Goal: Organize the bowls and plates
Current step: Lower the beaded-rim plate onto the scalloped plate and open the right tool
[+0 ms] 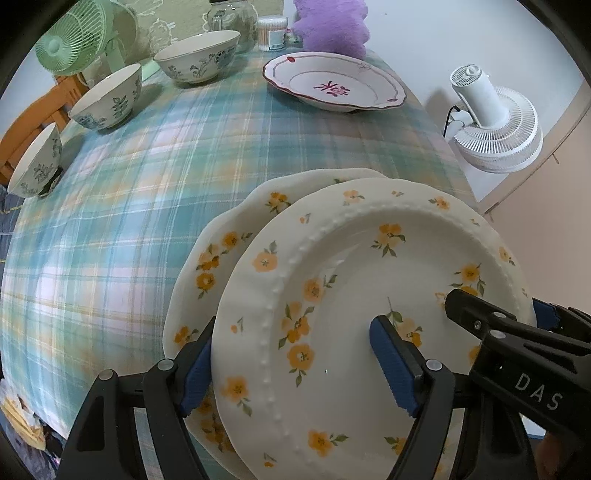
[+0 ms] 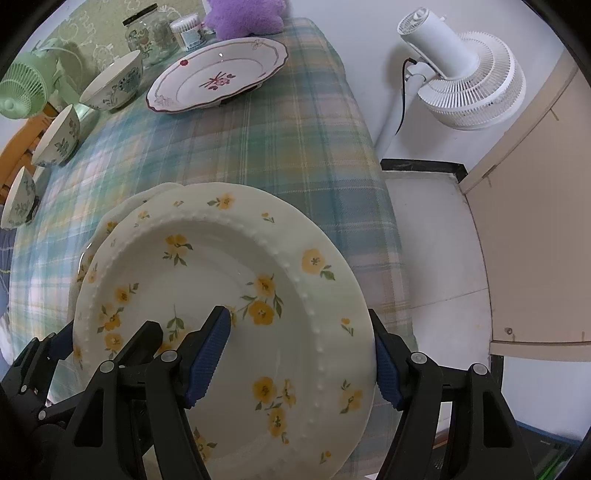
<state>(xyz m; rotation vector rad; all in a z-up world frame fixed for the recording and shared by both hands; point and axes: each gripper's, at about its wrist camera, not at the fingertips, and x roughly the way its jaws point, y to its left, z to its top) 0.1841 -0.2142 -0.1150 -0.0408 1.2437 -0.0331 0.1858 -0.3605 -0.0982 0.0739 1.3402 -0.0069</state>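
A yellow-flowered plate with a beaded ring (image 1: 351,280) (image 2: 207,258) sits over a second, scalloped yellow-flowered plate (image 1: 221,243) (image 2: 110,221) at the table's near edge. My left gripper (image 1: 295,365) is shut on the top plate's left rim, one finger under the rim and one on the plate's face. My right gripper (image 2: 303,362) is shut on its right rim the same way. The right gripper also shows in the left wrist view (image 1: 495,325). Three blue-patterned bowls (image 1: 197,55) (image 1: 107,98) (image 1: 35,166) and a red-trimmed plate (image 1: 334,81) (image 2: 218,74) stand farther back.
A plaid tablecloth (image 1: 147,184) covers the table. At the back are a green fan (image 1: 74,37), a glass jar (image 1: 231,16), a cotton-swab box (image 1: 271,33) and a purple plush (image 1: 332,26). A white fan (image 2: 465,74) stands on the floor right of the table edge.
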